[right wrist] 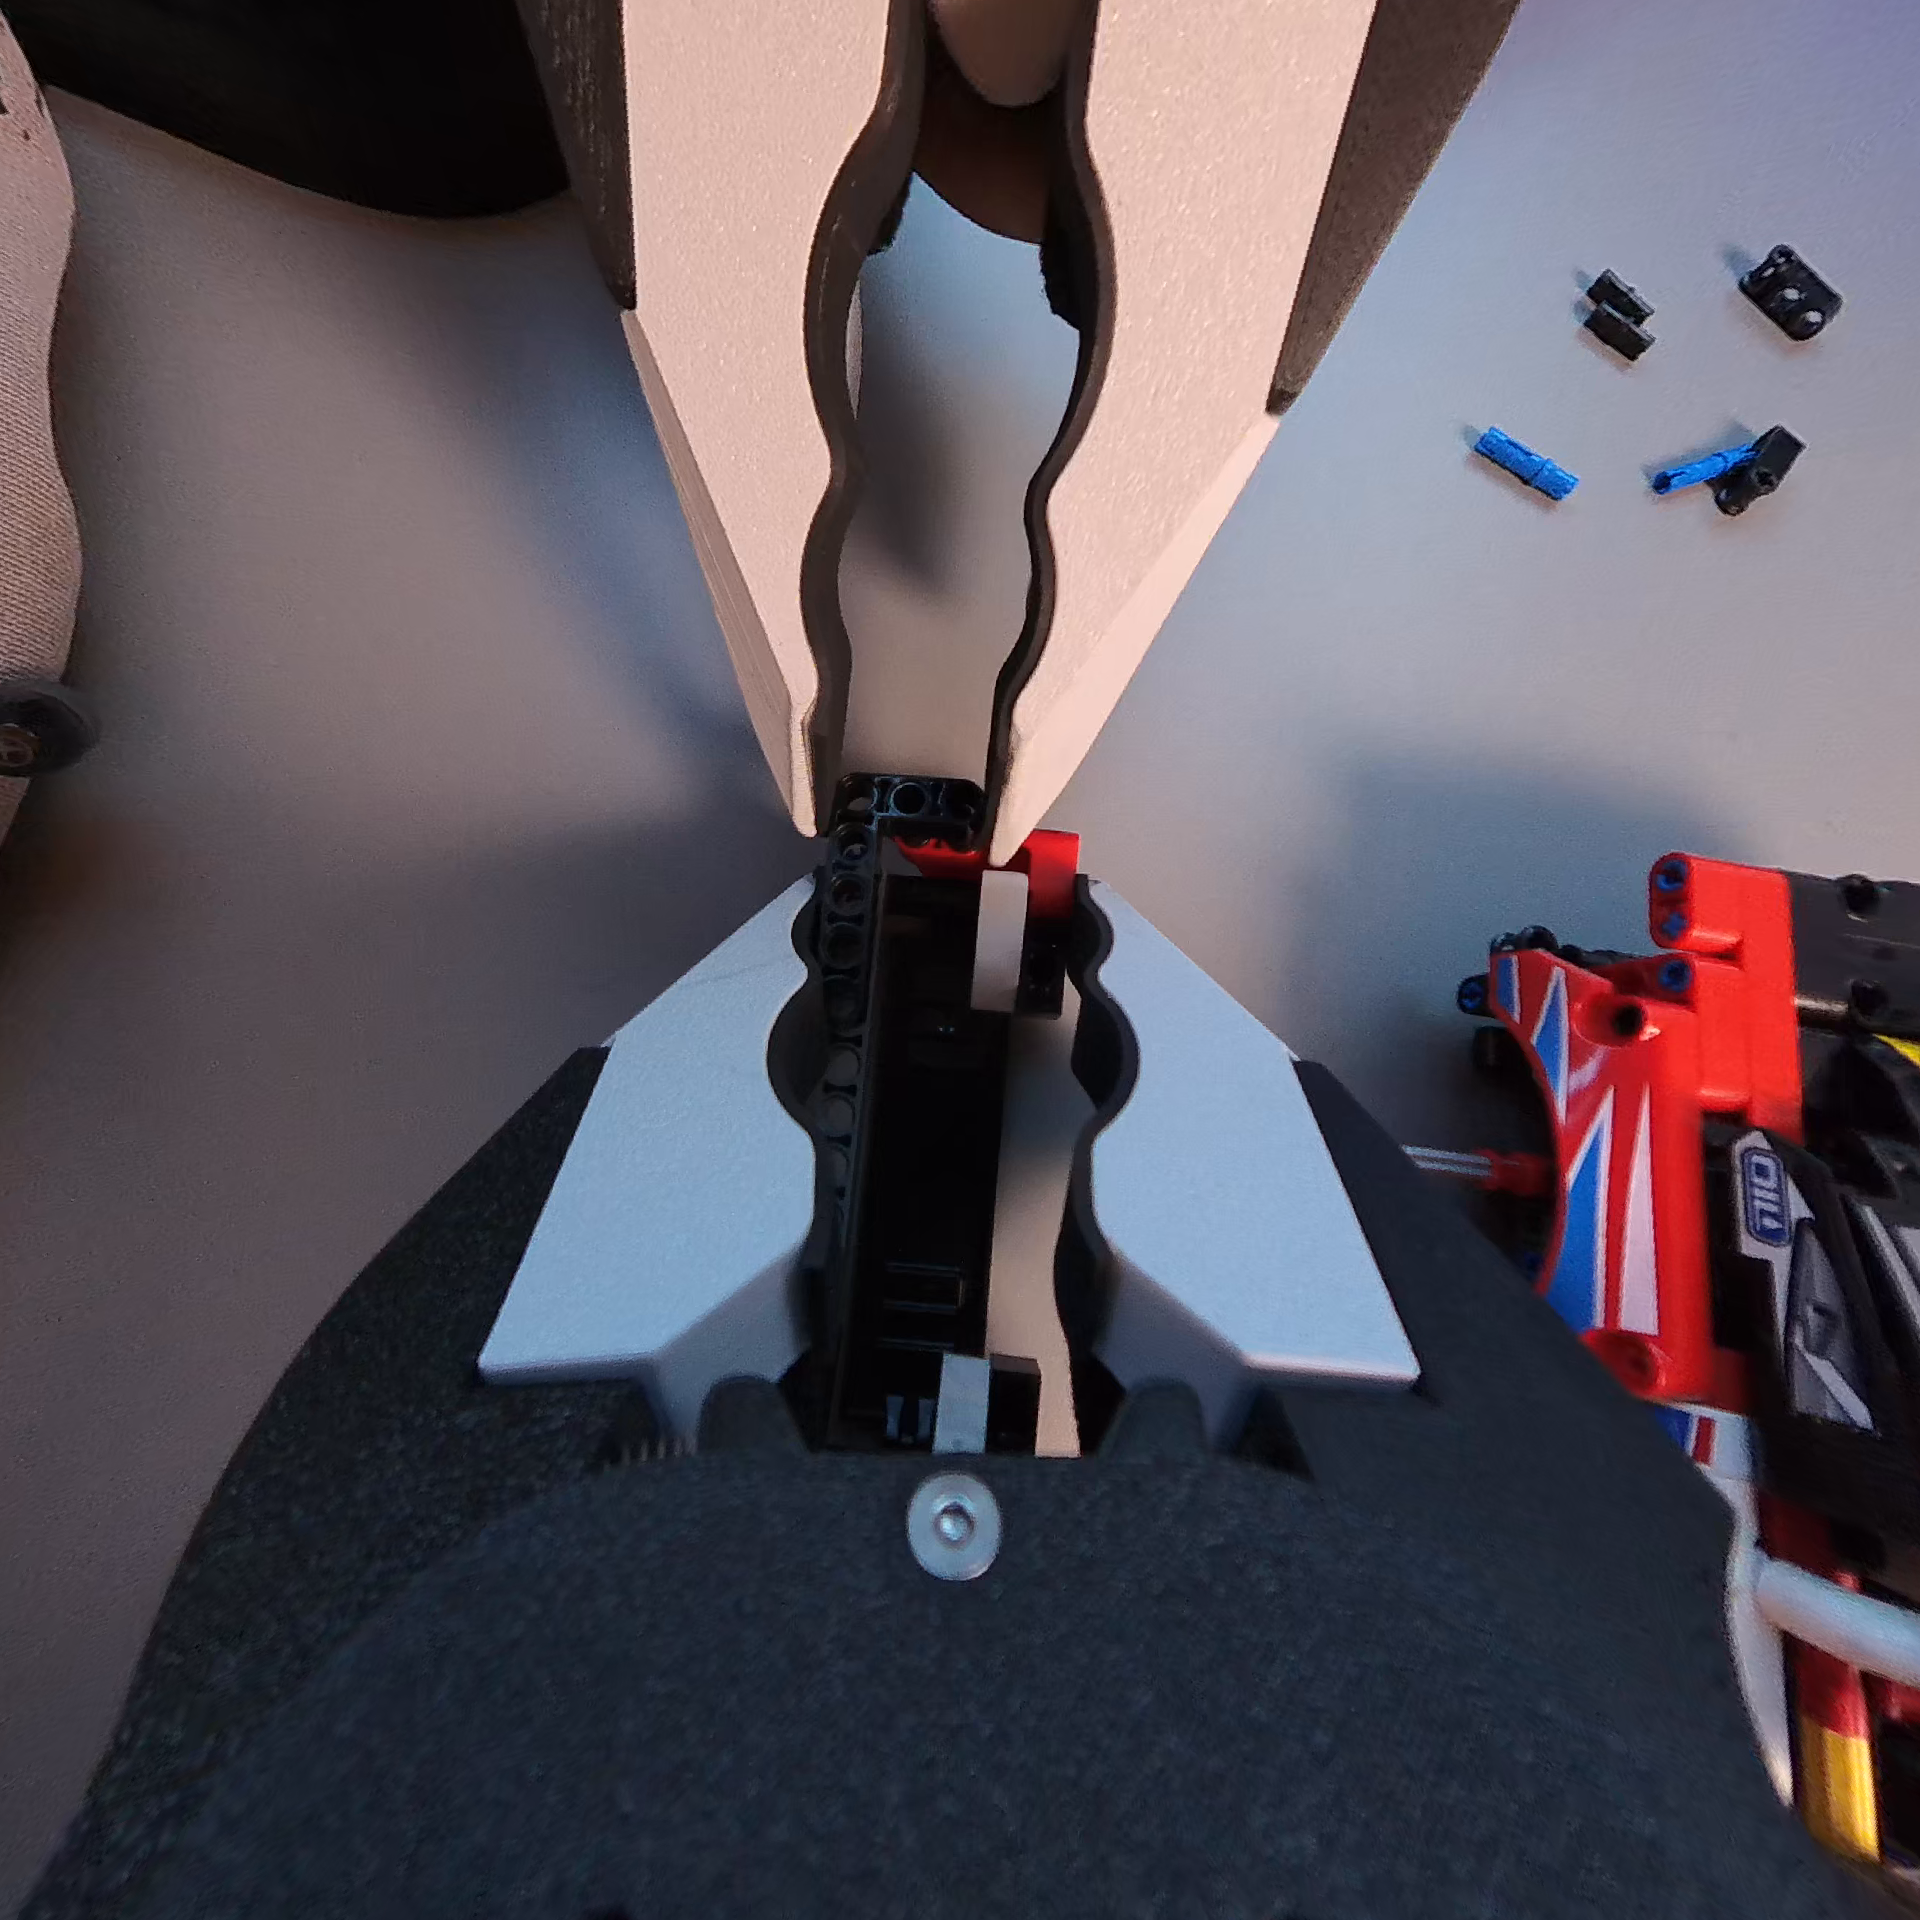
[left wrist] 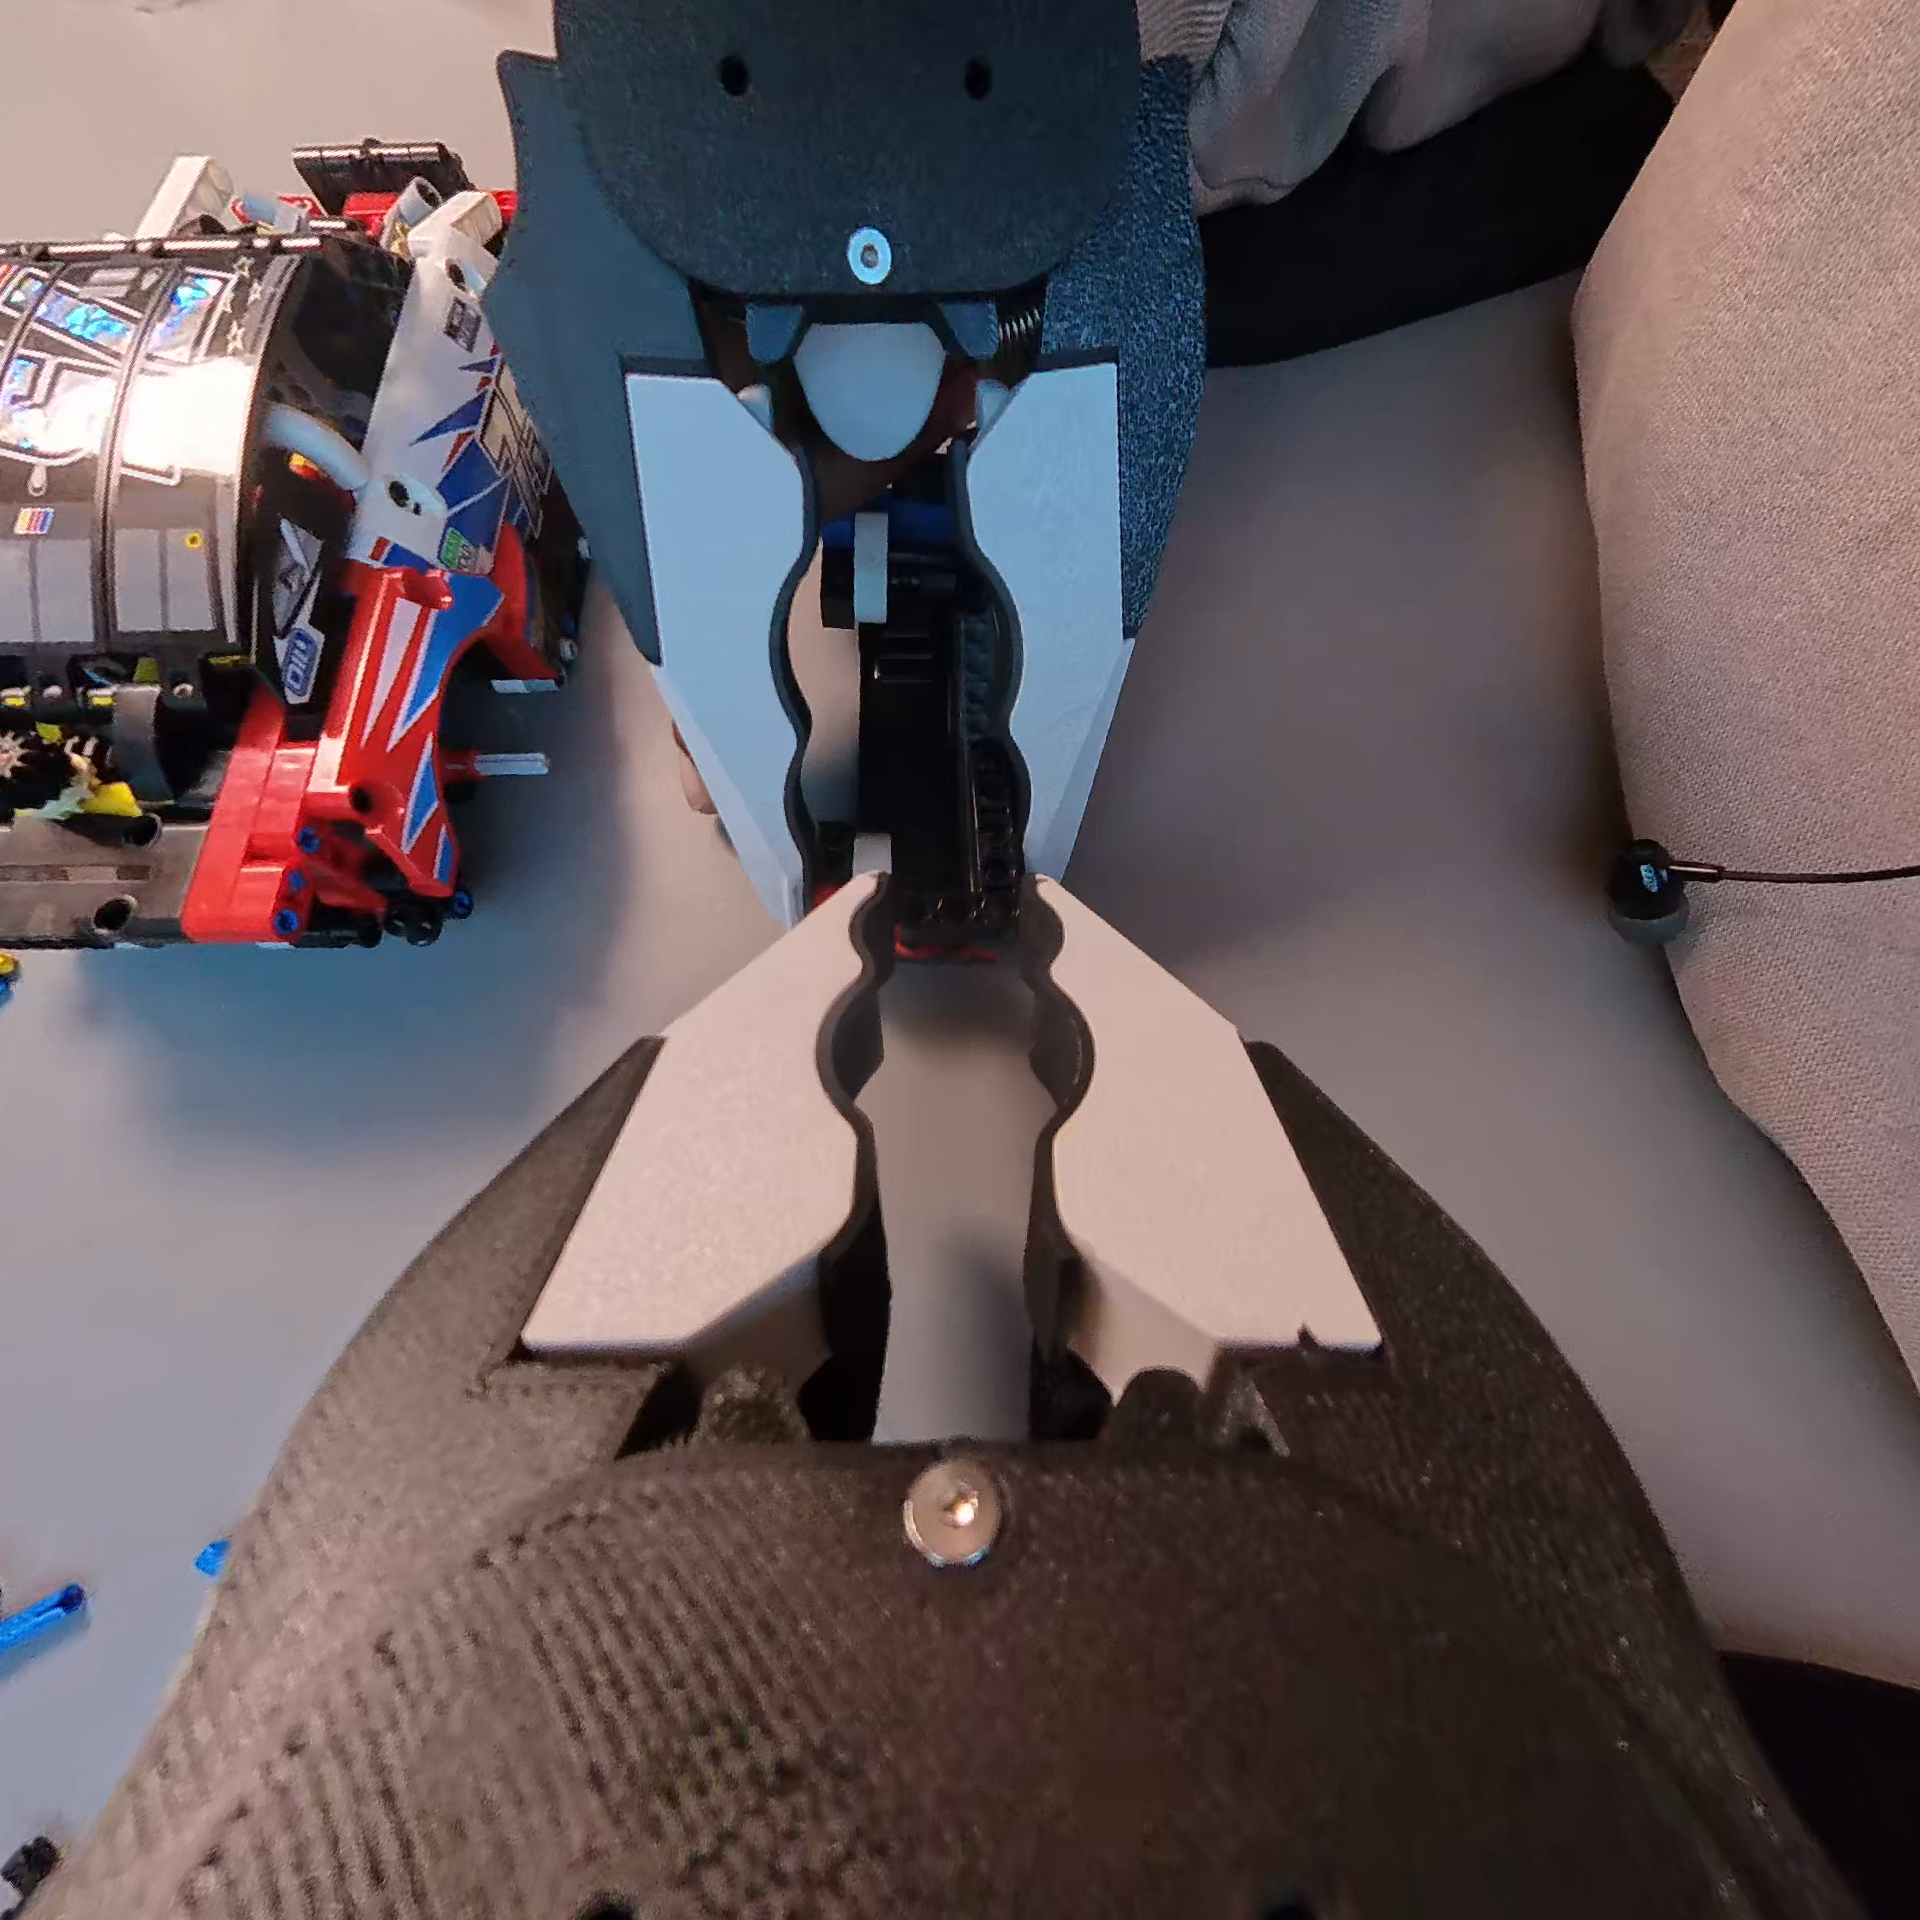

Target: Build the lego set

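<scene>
Right tongs (right wrist: pixel 940 1039): nearest the lens, clamped along a long black beam assembly (right wrist: pixel 914 1143) with white and red bits
Left tongs (left wrist: pixel 951 914): tips pinching the assembly's far end, tip to tip with the right pair
Risk: judged, opposing squeeze or twist could pop the beam apart or let it slip onto the surface (right wrist: pixel 364 727)
Car model (left wrist: pixel 343 644): on the surface, well left of the tongs
Loose pins (right wrist: pixel 1522 462): farther off, by the model

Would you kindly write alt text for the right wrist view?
The right gripper holds a long black lego assembly, meeting the left gripper tip to tip. A red lego car and loose blue pins lie at right.
</scene>
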`<state>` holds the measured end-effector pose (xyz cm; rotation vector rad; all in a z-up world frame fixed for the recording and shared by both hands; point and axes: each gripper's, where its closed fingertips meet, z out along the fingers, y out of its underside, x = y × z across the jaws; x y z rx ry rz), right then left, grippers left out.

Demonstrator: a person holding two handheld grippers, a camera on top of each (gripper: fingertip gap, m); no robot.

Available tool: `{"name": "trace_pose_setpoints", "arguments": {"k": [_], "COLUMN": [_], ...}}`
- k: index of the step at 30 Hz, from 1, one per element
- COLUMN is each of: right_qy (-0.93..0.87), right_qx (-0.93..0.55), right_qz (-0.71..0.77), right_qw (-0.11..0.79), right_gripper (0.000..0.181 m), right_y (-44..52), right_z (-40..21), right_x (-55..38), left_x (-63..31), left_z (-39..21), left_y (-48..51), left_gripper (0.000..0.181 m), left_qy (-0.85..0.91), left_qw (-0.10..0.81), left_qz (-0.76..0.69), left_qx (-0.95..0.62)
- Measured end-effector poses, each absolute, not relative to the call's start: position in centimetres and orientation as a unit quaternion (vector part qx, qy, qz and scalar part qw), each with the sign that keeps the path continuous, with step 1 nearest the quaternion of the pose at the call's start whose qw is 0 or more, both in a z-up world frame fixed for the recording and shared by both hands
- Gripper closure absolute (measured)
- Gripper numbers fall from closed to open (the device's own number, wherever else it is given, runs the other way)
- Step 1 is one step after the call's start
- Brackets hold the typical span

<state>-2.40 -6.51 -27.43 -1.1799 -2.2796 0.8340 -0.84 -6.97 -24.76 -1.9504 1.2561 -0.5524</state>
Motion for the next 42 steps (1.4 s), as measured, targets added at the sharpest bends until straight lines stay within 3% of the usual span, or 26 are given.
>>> {"name": "trace_pose_setpoints", "arguments": {"k": [28,33,42], "right_qy": [-0.825,-0.822,-0.824], "right_qx": [-0.424,-0.430,-0.426], "right_qz": [0.299,0.301,0.302], "right_qw": [0.225,0.221,0.220], "right_gripper": [0.138,0.138,0.139], "right_y": [-6.4,-6.3,-6.5], "right_z": [-27.4,-27.4,-27.4], "right_x": [-2.4,-2.4,-2.4], "left_x": [-0.8,-0.6,-0.9], "left_z": [-25.0,-24.8,-23.6], "left_y": [-7.3,-7.0,-6.6], "left_gripper": [0.160,0.160,0.141], "left_qy": [0.610,0.557,0.450], "left_qw": [0.408,0.382,0.422], "left_qz": [-0.302,-0.322,-0.241], "left_qx": [-0.608,-0.663,-0.749]}}
